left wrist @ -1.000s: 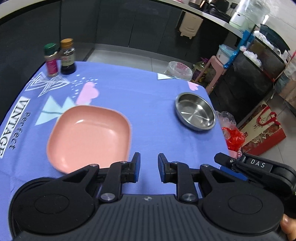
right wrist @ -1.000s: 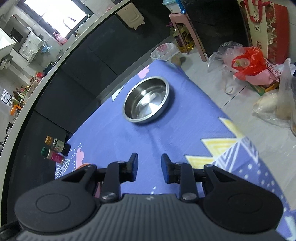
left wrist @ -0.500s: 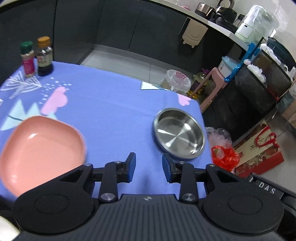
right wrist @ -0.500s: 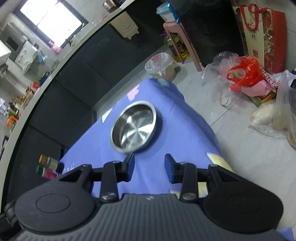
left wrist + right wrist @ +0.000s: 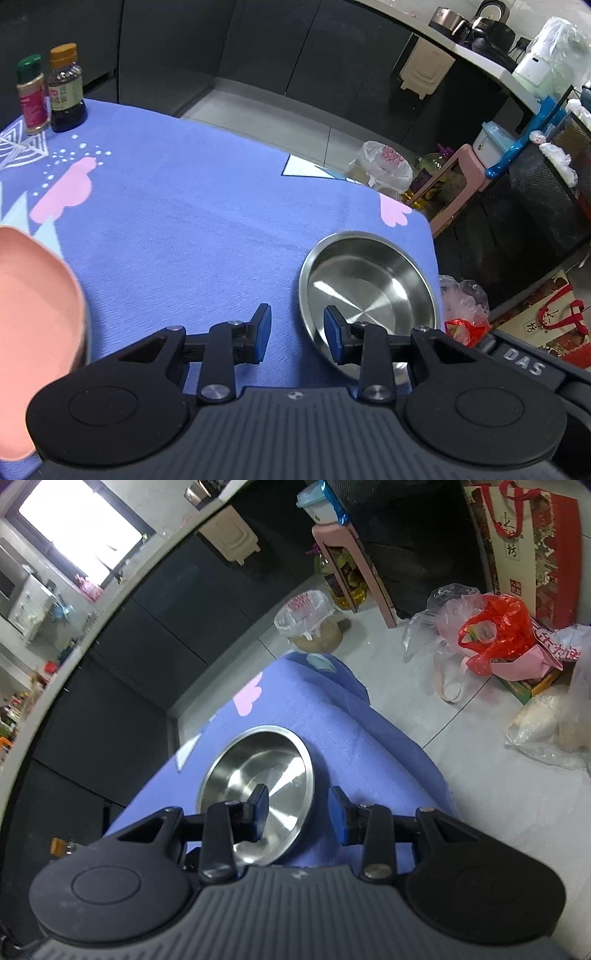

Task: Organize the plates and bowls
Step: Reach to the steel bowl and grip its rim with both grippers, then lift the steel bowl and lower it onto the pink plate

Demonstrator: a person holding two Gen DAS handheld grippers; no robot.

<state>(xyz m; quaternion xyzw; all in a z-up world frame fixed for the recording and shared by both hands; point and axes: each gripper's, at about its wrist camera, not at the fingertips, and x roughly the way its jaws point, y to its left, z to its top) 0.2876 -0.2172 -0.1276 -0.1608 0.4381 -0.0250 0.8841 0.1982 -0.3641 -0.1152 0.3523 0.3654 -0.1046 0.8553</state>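
Observation:
A steel bowl (image 5: 369, 288) sits near the right edge of the blue tablecloth (image 5: 192, 221). A pink square plate (image 5: 33, 295) lies at the left, partly out of frame. My left gripper (image 5: 297, 332) is open and empty; its right finger is over the bowl's near-left rim. In the right wrist view, my right gripper (image 5: 298, 814) is open and empty, with the bowl's (image 5: 258, 775) right rim between its fingers.
Two small seasoning bottles (image 5: 48, 92) stand at the far left corner. The table's right edge (image 5: 406, 746) drops to the floor, where plastic bags (image 5: 487, 635), a pink stool (image 5: 354, 565) and a lined bin (image 5: 384, 166) stand.
Both grippers have moved toward the steel bowl, which now sits close between them. The pink plate has slid toward the left edge of the left wrist view. Both grippers have opened wider.

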